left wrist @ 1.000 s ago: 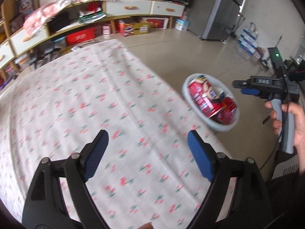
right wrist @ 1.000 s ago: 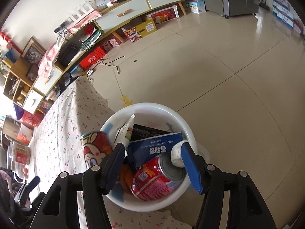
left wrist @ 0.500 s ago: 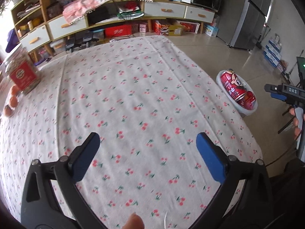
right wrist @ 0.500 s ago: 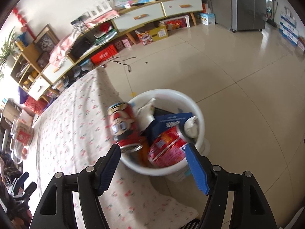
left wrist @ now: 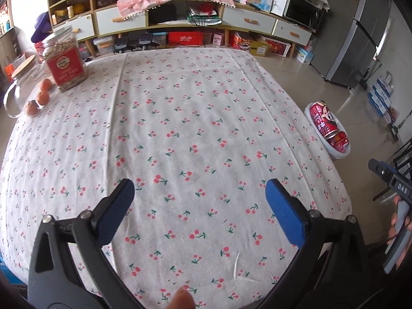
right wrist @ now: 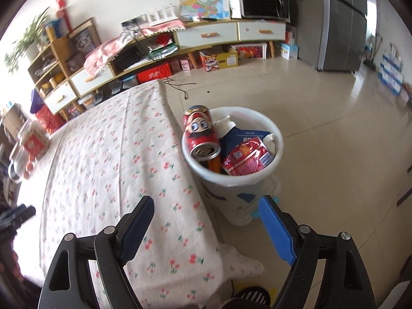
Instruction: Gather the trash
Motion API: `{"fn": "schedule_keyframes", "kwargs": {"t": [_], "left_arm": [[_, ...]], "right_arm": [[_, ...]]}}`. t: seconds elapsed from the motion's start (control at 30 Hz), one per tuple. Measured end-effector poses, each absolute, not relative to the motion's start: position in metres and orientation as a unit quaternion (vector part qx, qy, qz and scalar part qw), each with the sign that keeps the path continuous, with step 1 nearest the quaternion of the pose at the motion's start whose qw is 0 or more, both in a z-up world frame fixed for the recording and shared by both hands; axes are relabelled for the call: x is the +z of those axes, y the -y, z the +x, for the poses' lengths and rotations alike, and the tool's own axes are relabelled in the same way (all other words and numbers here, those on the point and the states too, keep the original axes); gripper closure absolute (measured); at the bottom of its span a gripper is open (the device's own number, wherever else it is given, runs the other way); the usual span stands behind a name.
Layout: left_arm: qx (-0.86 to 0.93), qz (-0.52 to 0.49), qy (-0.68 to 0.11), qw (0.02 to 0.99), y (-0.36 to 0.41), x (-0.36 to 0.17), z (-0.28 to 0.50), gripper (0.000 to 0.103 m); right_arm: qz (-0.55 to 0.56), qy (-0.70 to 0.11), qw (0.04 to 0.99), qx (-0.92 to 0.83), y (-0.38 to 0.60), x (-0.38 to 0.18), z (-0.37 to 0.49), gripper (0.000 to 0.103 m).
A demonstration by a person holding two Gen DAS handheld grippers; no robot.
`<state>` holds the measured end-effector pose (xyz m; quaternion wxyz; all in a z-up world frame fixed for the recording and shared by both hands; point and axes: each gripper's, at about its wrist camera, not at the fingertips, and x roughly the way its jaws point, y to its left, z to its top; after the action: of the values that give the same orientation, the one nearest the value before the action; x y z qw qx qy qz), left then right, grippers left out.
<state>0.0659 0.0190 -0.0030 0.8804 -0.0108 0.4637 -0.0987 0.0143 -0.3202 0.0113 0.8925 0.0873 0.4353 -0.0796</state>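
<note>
Fingers first: my left gripper [left wrist: 197,197] stands spread as wide as it goes, blue pads apart over the cherry-print cloth [left wrist: 180,128] on the bench, nothing between them. My right gripper [right wrist: 206,221] is opening as I watch, and its fingers [right wrist: 275,229] hold nothing either; one pad hangs over the corner of the cloth, the other over the floor in front of the bin. That white bin [right wrist: 231,182] sits on the tiled floor [right wrist: 334,128], just beside the bench edge, and it's full: a red cartoon can [right wrist: 199,134] lies tilted against the rim on the bench side, a crumpled red packet [right wrist: 247,157] lies next to it, a blue carton [right wrist: 242,136] shows behind, with some white paper tucked in. From the left view the same bin [left wrist: 337,153] peeks out past the far right edge of the bench. Over in the far left corner of the bench I've got a jar with a red label [left wrist: 64,59], a few small oranges [left wrist: 42,96] beside it, and a glass jug [left wrist: 18,87] at the very edge.
</note>
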Motion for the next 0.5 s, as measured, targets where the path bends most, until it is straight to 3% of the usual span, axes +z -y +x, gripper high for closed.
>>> {"fn": "schedule_keyframes", "kwargs": {"t": [0.5], "left_arm": [[-0.092,0.030,-0.451,0.887,-0.012,-0.012,0.034,0.002]], "right_arm": [[0.026,-0.412,0.909,-0.063,0.261,0.000,-0.007,0.016]]}}
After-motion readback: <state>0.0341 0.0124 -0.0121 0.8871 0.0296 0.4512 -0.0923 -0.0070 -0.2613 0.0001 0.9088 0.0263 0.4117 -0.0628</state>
